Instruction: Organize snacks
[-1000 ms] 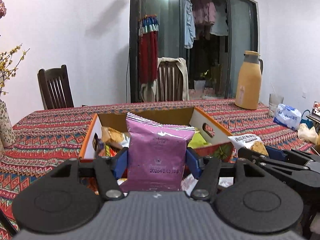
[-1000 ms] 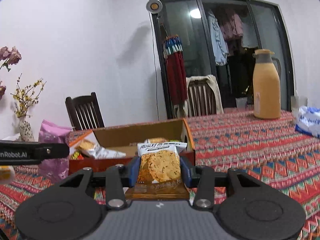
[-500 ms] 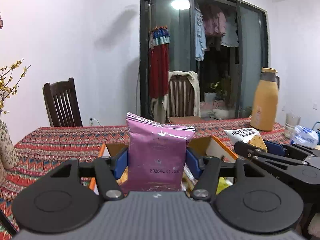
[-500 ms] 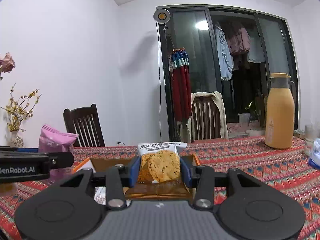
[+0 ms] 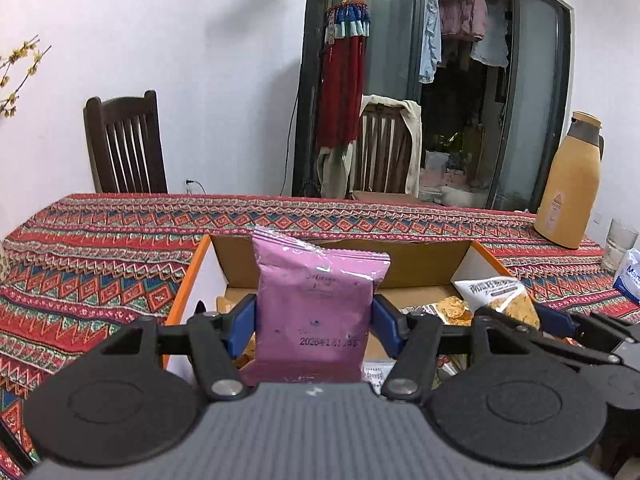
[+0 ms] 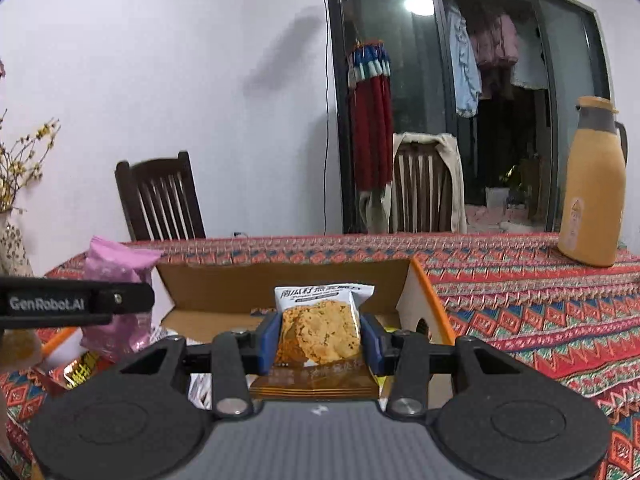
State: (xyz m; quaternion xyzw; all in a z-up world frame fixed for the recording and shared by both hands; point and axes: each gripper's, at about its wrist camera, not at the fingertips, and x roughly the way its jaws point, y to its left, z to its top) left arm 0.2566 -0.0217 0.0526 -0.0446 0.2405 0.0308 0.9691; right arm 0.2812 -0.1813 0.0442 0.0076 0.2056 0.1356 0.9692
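Box (image 5: pixel 424 266): on the worktop (image 5: pixel 100 248), ahead of and below both grippers.
Flask (image 6: pixel 592 192): far right of the right gripper (image 6: pixel 318 332).
Chairs (image 5: pixel 124 144): behind the worktop.
Left gripper (image 5: pixel 314 316): left of the right one.

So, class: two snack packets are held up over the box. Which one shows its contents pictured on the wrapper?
The cookie packet in the right gripper: white top, cookie photo. The pink packet in the left gripper is plain.

White walls, dark wooden chair (image 5: pixel 124 142), glass sliding door (image 5: pixel 472 80), patterned tablecloth (image 5: pixel 100 248).
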